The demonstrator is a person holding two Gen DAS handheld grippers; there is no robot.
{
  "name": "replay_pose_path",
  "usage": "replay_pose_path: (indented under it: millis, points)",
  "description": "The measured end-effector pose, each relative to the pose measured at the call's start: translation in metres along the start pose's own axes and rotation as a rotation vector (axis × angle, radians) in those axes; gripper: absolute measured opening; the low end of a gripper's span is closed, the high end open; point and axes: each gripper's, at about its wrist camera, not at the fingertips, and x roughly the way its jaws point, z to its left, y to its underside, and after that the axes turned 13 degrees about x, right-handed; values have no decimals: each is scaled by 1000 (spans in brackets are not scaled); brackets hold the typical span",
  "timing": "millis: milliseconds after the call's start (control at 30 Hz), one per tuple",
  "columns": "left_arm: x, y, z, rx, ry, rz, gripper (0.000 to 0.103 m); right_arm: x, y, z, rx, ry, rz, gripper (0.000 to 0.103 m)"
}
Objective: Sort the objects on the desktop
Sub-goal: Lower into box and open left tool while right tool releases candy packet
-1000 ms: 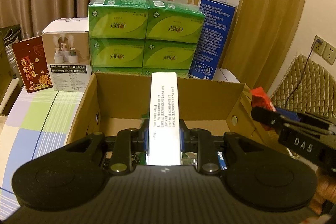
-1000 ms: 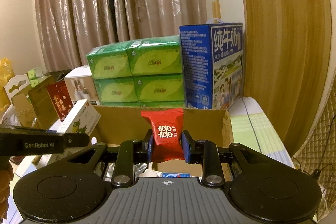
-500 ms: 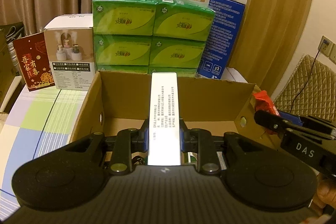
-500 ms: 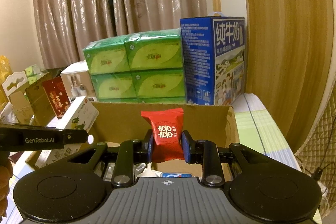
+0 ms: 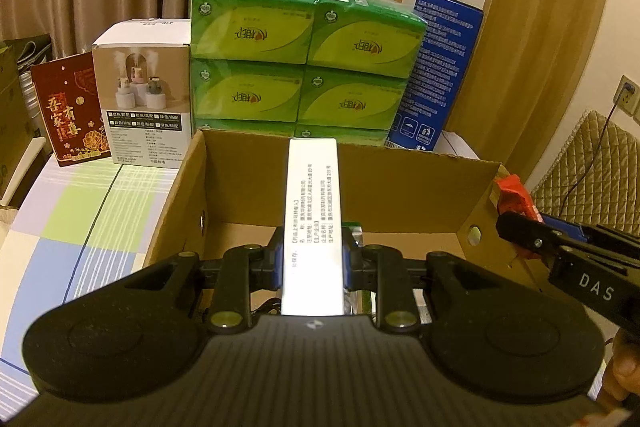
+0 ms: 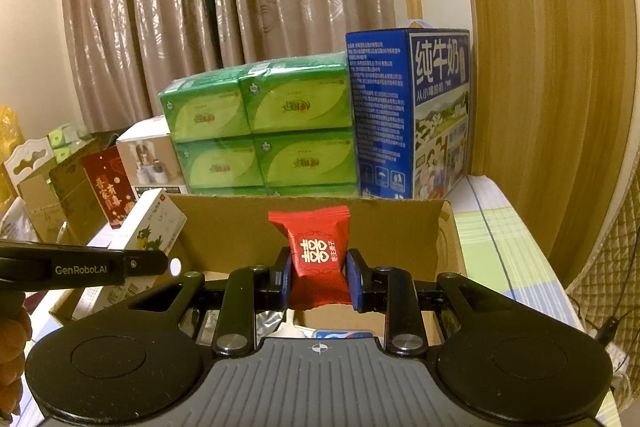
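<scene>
Curtains hang behind a checked tablecloth (image 5: pixel 92 211). Left gripper (image 5: pixel 313 263) clamps one long white box (image 5: pixel 313 223), held above the open cardboard box (image 5: pixel 400 187). Right gripper (image 6: pixel 318 277) pinches one red candy packet (image 6: pixel 316 255) over that same box. Behind stand six visible green tissue packs (image 5: pixel 304 67), one blue milk carton (image 6: pixel 408 115), one white box (image 5: pixel 146 107) and one red box (image 5: pixel 72 115).

Ahead of you the cardboard box (image 5: pixel 256 187) stands open at the top, so you can enter from above, though items already lie on its floor. Behind its far wall, the green tissue packs (image 5: pixel 304 55) and blue milk carton (image 6: pixel 408 111) block any forward pass. To your left, the checked desk (image 5: pixel 80 219) is bare up to the white box (image 5: pixel 144 103).
</scene>
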Motion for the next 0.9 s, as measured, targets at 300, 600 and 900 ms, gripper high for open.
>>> replay_pose_path:
  millis: [300,600,900]
  points:
    - [5,4,1,-1,0,5,21,6,1,3,2,-4,6,25]
    - [5,4,-1,1,-4,-1,31,6,2,3,3,-6,8,25]
    - [5,5,-3,9,-10,6,32,6,3,3,6,-7,9,25]
